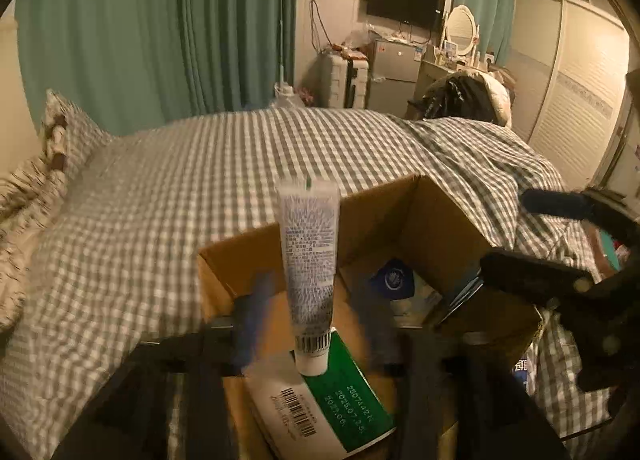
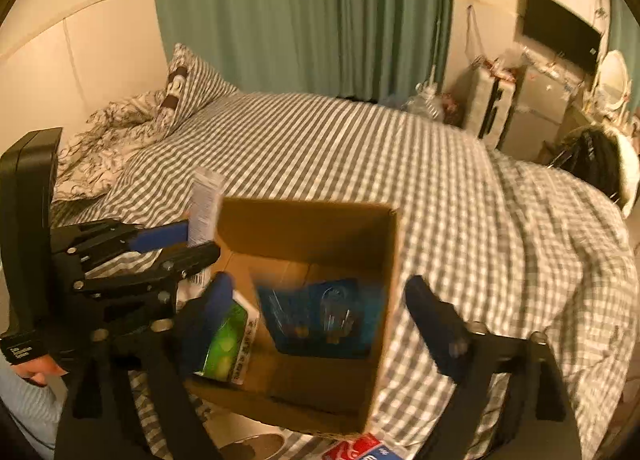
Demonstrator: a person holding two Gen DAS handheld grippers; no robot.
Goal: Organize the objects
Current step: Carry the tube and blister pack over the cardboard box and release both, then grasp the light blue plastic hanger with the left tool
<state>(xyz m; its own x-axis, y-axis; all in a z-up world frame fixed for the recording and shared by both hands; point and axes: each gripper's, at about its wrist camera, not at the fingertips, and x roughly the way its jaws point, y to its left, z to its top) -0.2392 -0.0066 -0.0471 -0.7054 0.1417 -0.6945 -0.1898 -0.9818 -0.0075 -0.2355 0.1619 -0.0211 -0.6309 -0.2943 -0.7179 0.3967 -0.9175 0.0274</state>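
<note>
Left gripper (image 1: 308,320) clamped on tube (image 1: 308,256) over box (image 2: 384,300), right gripper (image 2: 320,316) wide; several items boxed, tube not yet.

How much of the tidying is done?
Some is done: a blue packet and a green box sit in the cardboard box. The left gripper holds a white tube above it. A red package waits beside it.

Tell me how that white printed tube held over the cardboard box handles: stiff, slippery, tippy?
The white printed squeeze tube is probably light and soft-walled, so it may flex. Its surface looks glossy, so possibly slippery. It stands cap-down on the green-and-white carton in the open cardboard box; tall and narrow, it likely topples once released.
</note>
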